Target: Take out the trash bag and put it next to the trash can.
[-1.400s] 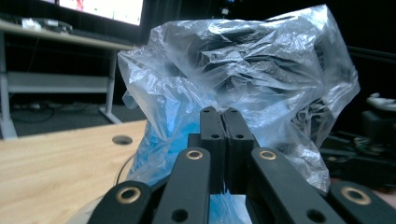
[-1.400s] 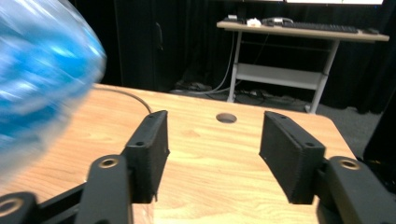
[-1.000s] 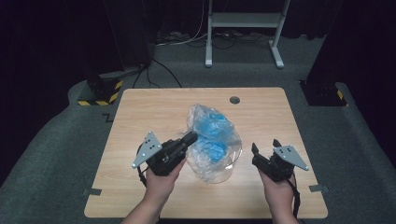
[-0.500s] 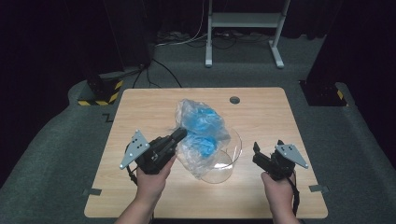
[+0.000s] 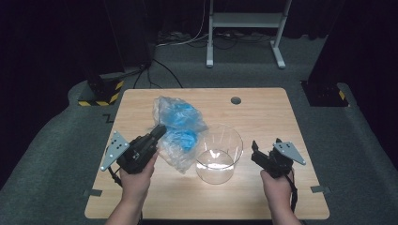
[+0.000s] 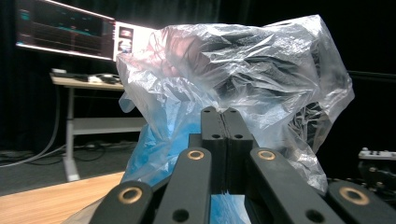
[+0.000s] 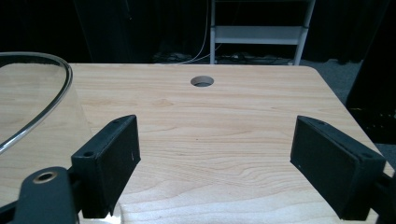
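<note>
Left hand-held gripper (image 5: 158,131): lower left of the high view, jaws pressed together and pinching the edge of the plastic bag (image 5: 180,129); in the left gripper view the film bunches directly above the two jaw tips.
Plastic bag: clear, crumpled film with blue contents, left of centre in the high view, lifted at the pinched side, its lower right edge just beside the glass bowl (image 5: 219,152).
Glass bowl: clear, upright on the surface (image 5: 263,117), lower centre of the high view; its rim curves through the left edge of the right gripper view.
Right hand-held gripper (image 5: 254,150): lower right of the high view, jaws spread wide, having just been opening, bare wood between them.
Surface: light wood, round hole (image 5: 235,100) near the far edge.
</note>
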Demonstrator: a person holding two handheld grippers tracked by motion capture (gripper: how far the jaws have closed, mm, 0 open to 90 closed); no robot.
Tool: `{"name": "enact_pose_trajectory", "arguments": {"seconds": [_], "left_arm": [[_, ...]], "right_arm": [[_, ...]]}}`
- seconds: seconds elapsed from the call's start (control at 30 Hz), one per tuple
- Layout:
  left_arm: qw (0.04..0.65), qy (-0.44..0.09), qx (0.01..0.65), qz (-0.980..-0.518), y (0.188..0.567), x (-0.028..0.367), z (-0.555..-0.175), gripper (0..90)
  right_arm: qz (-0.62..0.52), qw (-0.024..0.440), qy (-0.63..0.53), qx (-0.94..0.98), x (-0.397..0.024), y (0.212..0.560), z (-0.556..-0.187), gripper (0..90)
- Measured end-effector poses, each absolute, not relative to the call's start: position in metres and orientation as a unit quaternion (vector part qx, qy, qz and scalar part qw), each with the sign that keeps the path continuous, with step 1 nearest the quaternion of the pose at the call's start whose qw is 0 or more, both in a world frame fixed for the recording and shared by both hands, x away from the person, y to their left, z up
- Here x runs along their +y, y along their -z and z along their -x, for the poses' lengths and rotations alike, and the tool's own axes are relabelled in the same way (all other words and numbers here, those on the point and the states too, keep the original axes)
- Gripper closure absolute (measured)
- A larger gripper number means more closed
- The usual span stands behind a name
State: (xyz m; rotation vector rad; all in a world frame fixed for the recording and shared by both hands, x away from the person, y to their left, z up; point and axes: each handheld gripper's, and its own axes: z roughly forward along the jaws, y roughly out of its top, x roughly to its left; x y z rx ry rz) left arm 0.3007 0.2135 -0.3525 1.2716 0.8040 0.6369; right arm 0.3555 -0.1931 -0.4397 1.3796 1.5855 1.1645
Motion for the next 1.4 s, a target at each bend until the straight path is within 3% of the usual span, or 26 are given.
{"name": "enact_pose_trajectory", "arguments": {"seconds": [0.27, 0.53, 1.0, 1.17, 1.2, 1.4], "left_arm": [[0.652, -0.317, 0.394, -0.565, 0.367, 0.24, -0.297, 89.0], [0.62, -0.31, 0.439, -0.571, 0.396, 0.252, -0.306, 89.0], [0.574, -0.275, 0.476, -0.607, 0.44, 0.23, -0.336, 88.9], [0.535, -0.266, 0.472, -0.649, 0.458, 0.209, -0.35, 88.9], [0.507, -0.265, 0.464, -0.677, 0.464, 0.205, -0.353, 88.9], [0.467, -0.259, 0.45, -0.716, 0.479, 0.187, -0.358, 88.2]], "right_arm": [[-0.538, 0.358, -0.451, 0.616, -0.191, 0.442, -0.364, 15.7], [-0.543, 0.353, -0.448, 0.617, -0.188, 0.446, -0.372, 15.7], [-0.545, 0.353, -0.438, 0.622, -0.191, 0.451, -0.367, 15.7], [-0.549, 0.354, -0.433, 0.621, -0.197, 0.453, -0.364, 15.7], [-0.552, 0.354, -0.43, 0.621, -0.198, 0.454, -0.363, 15.7], [-0.552, 0.353, -0.428, 0.622, -0.199, 0.455, -0.361, 15.7]]}}
